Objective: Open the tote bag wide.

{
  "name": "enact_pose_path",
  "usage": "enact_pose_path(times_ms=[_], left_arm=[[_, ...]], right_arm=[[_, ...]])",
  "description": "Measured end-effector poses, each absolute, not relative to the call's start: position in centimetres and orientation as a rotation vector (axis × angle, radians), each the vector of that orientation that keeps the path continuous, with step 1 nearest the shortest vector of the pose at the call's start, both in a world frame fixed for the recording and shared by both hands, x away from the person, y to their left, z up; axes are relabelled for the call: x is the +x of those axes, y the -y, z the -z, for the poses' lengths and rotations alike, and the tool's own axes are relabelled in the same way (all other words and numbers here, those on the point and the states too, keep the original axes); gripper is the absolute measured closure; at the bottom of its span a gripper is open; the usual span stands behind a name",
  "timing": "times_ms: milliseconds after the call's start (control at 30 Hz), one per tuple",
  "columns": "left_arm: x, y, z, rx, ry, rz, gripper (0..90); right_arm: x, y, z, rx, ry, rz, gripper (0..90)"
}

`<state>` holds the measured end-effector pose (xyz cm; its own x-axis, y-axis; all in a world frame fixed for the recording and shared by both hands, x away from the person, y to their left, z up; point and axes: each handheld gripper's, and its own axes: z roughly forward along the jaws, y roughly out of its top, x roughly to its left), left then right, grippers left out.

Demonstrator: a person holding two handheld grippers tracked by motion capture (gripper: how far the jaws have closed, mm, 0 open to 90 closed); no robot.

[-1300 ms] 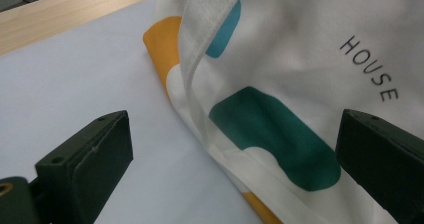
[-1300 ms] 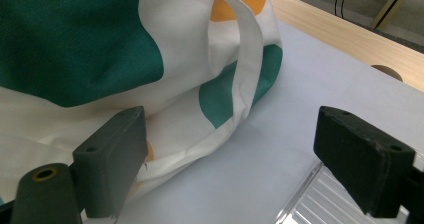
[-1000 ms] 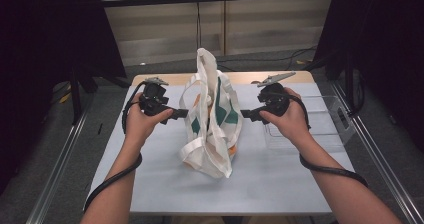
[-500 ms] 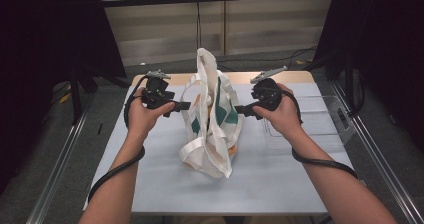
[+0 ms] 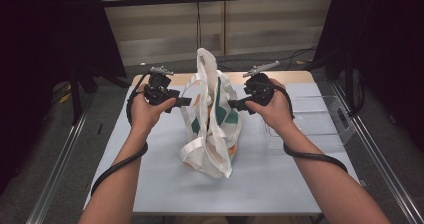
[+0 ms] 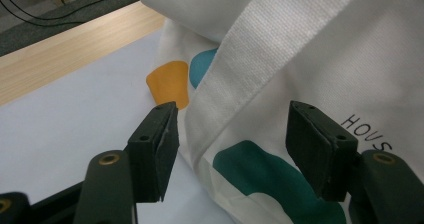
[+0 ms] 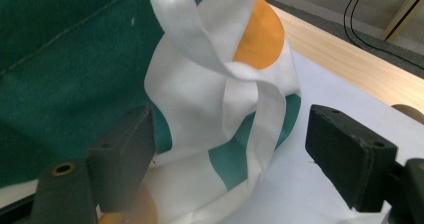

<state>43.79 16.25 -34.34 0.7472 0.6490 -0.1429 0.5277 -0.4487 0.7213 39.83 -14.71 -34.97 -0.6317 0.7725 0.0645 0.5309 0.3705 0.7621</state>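
Observation:
A white cloth tote bag [image 5: 212, 129] with green and orange patches stands in the middle of the table, its handles [image 5: 205, 64] up. My left gripper [image 5: 187, 102] points at the bag's left side. In the left gripper view its jaws [image 6: 235, 149] straddle a white strap [image 6: 260, 59] and the bag's edge; they have just been closing and do not press the cloth. My right gripper [image 5: 231, 104] points at the bag's right side. Its jaws [image 7: 230, 154] stand open around a looped strap [image 7: 250, 109] and have just been closing a little.
The bag rests on a pale grey table top [image 5: 150, 149] with a wooden strip [image 5: 290, 77] along its far edge. A clear plastic tray [image 5: 320, 116] lies right of the bag. Dark curtains hang on both sides, and metal rails [image 5: 60, 159] flank the table.
My right hand has moved left and farther up the picture, closer to the bag. The left gripper's jaws have narrowed around the bag's strap. The bag has kept its place.

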Motion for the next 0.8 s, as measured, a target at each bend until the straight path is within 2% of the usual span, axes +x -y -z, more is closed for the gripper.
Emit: enact_pose_path(times_ms=[300,500,667,700,800], left_arm=[[44.2,-16.4,34.5,2.155,-0.877,-0.198,44.4],[44.5,-16.4,34.7,2.166,-0.867,-0.178,48.7],[44.7,-16.0,34.7,2.176,-0.859,-0.172,53.0],[44.8,-16.1,34.5,2.198,-0.84,-0.185,58.6],[44.8,-15.8,34.3,2.216,-0.848,-0.182,67.4]], right_arm=[[40.8,14.7,34.9,1.148,-2.317,-1.126,21.6],[41.4,14.4,35.1,1.139,-2.322,-1.152,27.7],[41.6,14.2,35.0,1.129,-2.331,-1.197,39.7],[41.7,14.1,34.9,1.122,-2.348,-1.198,49.3],[41.8,14.1,34.9,1.124,-2.354,-1.194,58.7]])
